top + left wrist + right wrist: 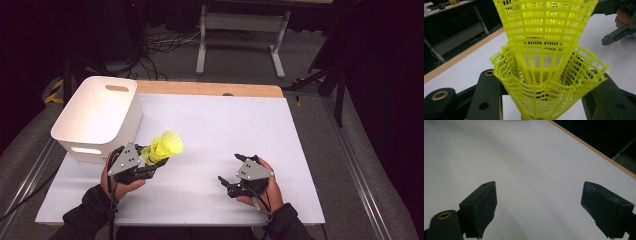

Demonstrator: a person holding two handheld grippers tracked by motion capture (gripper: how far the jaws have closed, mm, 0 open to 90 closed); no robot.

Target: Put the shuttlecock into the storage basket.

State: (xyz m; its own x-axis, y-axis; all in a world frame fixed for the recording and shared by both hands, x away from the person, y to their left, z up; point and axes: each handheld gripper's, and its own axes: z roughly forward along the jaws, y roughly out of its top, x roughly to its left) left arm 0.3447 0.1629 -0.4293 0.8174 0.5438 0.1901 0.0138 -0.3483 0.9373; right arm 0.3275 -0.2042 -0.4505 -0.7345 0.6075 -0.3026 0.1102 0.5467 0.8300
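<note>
Yellow shuttlecocks, two nested as the left gripper view shows, sit clamped in the left gripper beside the white bin, whose inside looks bare. Right gripper hovers over the counter, jaws wide apart.

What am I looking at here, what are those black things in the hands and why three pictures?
A person at a table holds a hand-operated claw in each hand; no robot is involved. The high view looks down from above. The other two come from cameras riding on each claw, looking along its black jaws. The left claw is shut on yellow plastic shuttlecocks, two nested together in the left gripper view. The right claw is open and holds nothing, over the white table. A white bin stands at the table's far left.
</note>
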